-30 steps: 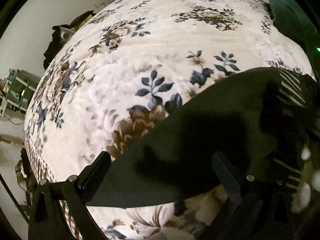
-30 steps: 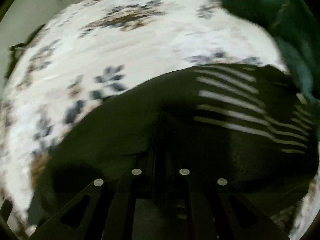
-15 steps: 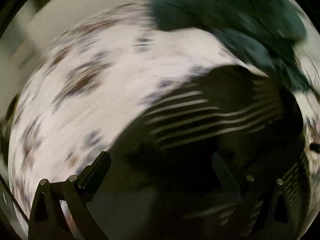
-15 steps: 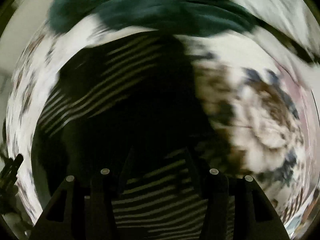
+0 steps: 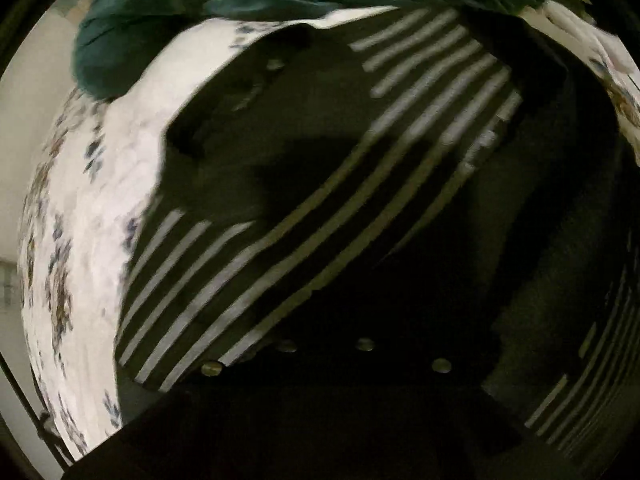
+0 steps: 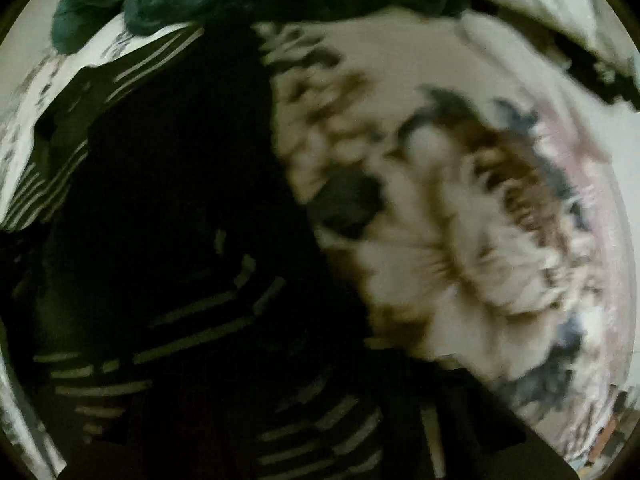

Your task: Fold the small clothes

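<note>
L gripper (image 5: pixel 324 354) closed, seemingly on striped garment (image 5: pixel 320 208); R gripper (image 6: pixel 312 440) closed, hold unclear; risk: thin pinch slipped, fold skewed nr green cloth (image 5: pixel 168 12).

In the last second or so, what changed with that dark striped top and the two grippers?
Both views swung toward the green cloth, now along the top edge. The striped top fills most of each view instead of lying in the lower part. The left gripper, open before, is now shut; the right one is too dark to see, and I can't tell if either holds fabric. The floral bedspread stays underneath.
</note>
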A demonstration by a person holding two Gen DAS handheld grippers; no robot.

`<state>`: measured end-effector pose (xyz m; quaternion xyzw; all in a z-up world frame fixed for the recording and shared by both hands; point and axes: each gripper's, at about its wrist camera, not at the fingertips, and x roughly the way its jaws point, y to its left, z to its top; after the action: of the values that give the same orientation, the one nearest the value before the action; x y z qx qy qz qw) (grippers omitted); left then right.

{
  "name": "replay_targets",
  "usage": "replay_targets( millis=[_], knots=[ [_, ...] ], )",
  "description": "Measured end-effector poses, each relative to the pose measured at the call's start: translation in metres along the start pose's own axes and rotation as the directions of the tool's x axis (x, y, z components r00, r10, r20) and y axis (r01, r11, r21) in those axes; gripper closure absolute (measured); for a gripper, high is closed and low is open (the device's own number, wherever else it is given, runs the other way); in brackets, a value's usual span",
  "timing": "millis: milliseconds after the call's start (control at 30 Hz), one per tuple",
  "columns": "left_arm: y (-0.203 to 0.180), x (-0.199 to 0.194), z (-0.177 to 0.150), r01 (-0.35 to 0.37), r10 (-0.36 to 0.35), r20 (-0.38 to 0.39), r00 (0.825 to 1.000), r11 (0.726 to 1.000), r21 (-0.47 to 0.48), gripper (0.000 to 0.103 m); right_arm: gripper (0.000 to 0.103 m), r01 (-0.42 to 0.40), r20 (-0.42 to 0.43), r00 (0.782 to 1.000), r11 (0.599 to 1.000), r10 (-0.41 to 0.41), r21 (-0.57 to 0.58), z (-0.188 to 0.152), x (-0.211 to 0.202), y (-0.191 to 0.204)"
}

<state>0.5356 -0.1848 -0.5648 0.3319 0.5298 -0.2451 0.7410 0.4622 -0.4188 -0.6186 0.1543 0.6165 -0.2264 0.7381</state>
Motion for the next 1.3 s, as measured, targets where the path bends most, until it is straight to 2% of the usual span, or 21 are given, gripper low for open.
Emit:
replay_targets(
  millis=[133,167,233,300,333,367,400,433,533,600,633,667,700,733,767,833,1000,1167,1200,1267,1300],
  knots=[
    [0.044,-0.008,-0.003,-0.012,0.009,-0.019,1.0,0.985,-0.17,0.103,0.102,0.058,-0.024,0.998,0.99,-0.055,0.132,0.01,0.003,-0.055],
    [0.052,-0.011,0.001,0.04,-0.044,-0.011,0.999,0.977,-0.208,0.102,0.102,0.068,-0.065,0.996,0.985,-0.058,0.157,0.014,0.01,-0.065],
    [0.057,-0.021,0.011,0.213,-0.21,0.038,0.977,0.942,-0.259,0.1,0.1,0.015,-0.117,0.993,0.973,0.013,0.228,0.016,0.01,-0.087],
    [0.045,-0.026,0.024,0.319,-0.312,0.068,0.948,0.923,-0.214,0.081,0.091,-0.11,-0.079,0.987,0.947,0.14,0.301,0.015,-0.006,-0.099],
    [0.03,-0.026,0.036,0.366,-0.358,0.072,0.931,0.914,-0.175,0.056,0.073,-0.185,-0.044,0.976,0.923,0.212,0.337,0.013,-0.017,-0.105],
    [0.018,-0.025,0.044,0.388,-0.381,0.074,0.922,0.909,-0.15,0.041,0.064,-0.261,-0.01,0.959,0.893,0.285,0.366,0.011,-0.023,-0.105],
    [0.005,-0.023,0.053,0.418,-0.412,0.072,0.908,0.9,-0.122,0.041,0.052,-0.337,0.015,0.933,0.856,0.36,0.392,0.007,-0.026,-0.104],
    [-0.007,-0.017,0.066,0.436,-0.433,0.059,0.9,0.895,-0.097,0.041,0.048,-0.422,0.029,0.892,0.805,0.452,0.417,0.006,-0.023,-0.099],
    [-0.047,0.0,0.097,0.493,-0.494,-0.005,0.869,0.869,-0.039,0.041,0.048,-0.51,0.024,0.822,0.716,0.569,0.478,0.008,0.003,-0.083],
    [-0.066,0.008,0.11,0.562,-0.563,-0.049,0.825,0.826,-0.037,0.041,0.049,-0.546,0.048,0.783,0.648,0.621,0.531,0.006,0.022,-0.074],
    [-0.077,0.015,0.116,0.581,-0.583,-0.075,0.809,0.813,-0.044,0.042,0.063,-0.553,0.058,0.775,0.631,0.629,0.545,0.002,0.026,-0.067],
    [-0.084,0.016,0.118,0.576,-0.578,-0.073,0.813,0.816,-0.042,0.066,0.076,-0.532,0.053,0.792,0.645,0.608,0.548,-0.003,0.03,-0.053],
    [-0.088,0.019,0.121,0.573,-0.574,-0.07,0.816,0.819,-0.035,0.091,0.1,-0.491,0.027,0.822,0.684,0.569,0.54,-0.003,0.03,-0.05],
    [-0.091,0.02,0.121,0.565,-0.566,-0.078,0.821,0.824,-0.035,0.096,0.1,-0.481,0.022,0.833,0.704,0.553,0.523,-0.009,0.026,-0.032],
    [-0.09,0.019,0.122,0.571,-0.572,-0.065,0.817,0.82,-0.042,0.096,0.1,-0.476,0.026,0.844,0.725,0.536,0.497,-0.01,0.018,-0.027],
    [-0.081,0.015,0.123,0.547,-0.548,-0.021,0.836,0.836,-0.05,0.097,0.1,-0.46,0.022,0.862,0.764,0.506,0.452,-0.012,0.007,-0.024],
    [-0.034,0.025,0.122,0.502,-0.506,0.014,0.862,0.851,-0.158,0.097,0.1,-0.397,-0.021,0.892,0.803,0.452,0.444,-0.031,0.009,-0.043],
    [-0.023,0.032,0.122,0.522,-0.533,-0.01,0.846,0.832,-0.19,0.092,0.1,-0.347,-0.09,0.907,0.85,0.412,0.396,-0.036,0.015,-0.044],
    [-0.022,0.03,0.12,0.524,-0.538,-0.013,0.843,0.826,-0.206,0.092,0.091,-0.332,-0.095,0.915,0.867,0.392,0.371,-0.034,0.01,-0.043],
    [-0.013,0.016,0.11,0.525,-0.532,0.04,0.846,0.818,-0.235,0.09,0.054,-0.291,-0.094,0.938,0.905,0.334,0.309,-0.034,-0.004,-0.041],
    [-0.008,0.005,0.102,0.507,-0.503,0.085,0.86,0.825,-0.249,0.09,0.025,-0.237,-0.089,0.959,0.935,0.268,0.265,-0.034,-0.013,-0.037]
  ],
)
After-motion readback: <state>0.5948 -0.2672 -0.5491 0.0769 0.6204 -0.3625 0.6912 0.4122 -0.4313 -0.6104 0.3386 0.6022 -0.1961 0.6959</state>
